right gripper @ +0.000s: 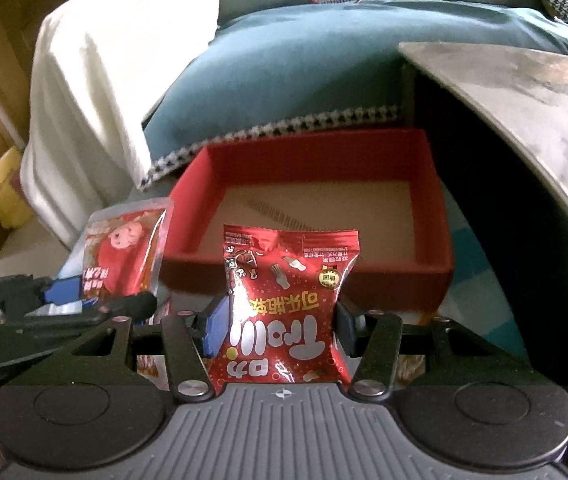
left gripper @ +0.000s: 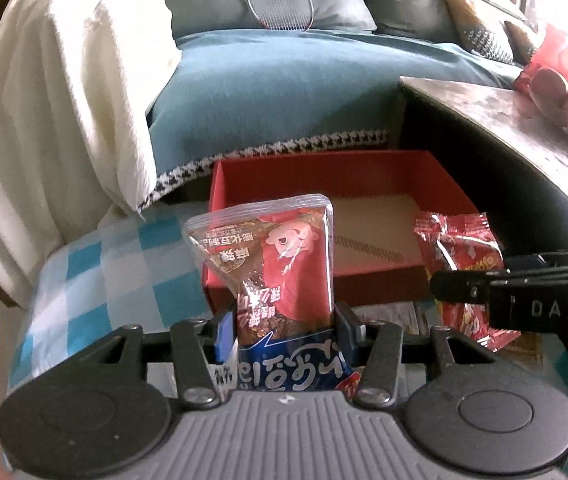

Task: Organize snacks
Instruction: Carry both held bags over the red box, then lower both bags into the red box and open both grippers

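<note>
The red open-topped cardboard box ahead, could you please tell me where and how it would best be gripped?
Grip the red open-topped cardboard box by its near wall, coming from above and pinching over the top edge. The walls stand thin and upright, the top is open, and the near wall faces both cameras unobstructed.

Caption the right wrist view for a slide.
Right gripper holds a red foil snack packet before an open red cardboard box.

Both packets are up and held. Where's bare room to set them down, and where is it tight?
The red box is free: its whole tan floor, bordered by four red walls, holds nothing. It is tight at the near wall, where the left gripper with its clear-topped packet and the right gripper with its red packet sit side by side.
</note>
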`<state>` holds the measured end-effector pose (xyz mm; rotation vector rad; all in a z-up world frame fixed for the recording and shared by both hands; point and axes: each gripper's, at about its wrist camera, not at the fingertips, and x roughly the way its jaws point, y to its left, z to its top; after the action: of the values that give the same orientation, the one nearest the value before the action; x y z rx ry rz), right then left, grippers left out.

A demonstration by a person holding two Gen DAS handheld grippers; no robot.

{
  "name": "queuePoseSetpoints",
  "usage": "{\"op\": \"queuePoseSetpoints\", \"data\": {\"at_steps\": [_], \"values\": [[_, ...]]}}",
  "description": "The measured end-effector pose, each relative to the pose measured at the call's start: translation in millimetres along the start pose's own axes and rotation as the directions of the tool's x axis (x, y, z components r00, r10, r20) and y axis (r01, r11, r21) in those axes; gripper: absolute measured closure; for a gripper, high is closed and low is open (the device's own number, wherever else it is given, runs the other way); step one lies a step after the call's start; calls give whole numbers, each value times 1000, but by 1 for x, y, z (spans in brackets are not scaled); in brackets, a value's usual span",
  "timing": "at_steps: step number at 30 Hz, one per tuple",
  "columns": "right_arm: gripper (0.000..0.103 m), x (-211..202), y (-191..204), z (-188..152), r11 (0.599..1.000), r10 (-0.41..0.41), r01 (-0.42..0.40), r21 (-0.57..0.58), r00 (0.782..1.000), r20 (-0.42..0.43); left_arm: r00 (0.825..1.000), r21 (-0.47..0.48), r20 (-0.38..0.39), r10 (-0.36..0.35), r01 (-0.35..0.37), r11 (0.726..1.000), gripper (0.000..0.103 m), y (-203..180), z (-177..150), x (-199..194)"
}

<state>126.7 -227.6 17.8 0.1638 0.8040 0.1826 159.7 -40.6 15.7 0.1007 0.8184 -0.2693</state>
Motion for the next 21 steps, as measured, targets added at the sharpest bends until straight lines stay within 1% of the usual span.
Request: {"op": "queuePoseSetpoints", "data": {"at_steps": [11,21], "values": [[42,22,-9,31,1000,-11,10,19,1000,27,999,34,32,30,-31,999,59,-4,30,26],[42,55,-23,55,999,-34,33,31,999,20,999,36,20,43,-44,998,59,-1,50,59]]}}
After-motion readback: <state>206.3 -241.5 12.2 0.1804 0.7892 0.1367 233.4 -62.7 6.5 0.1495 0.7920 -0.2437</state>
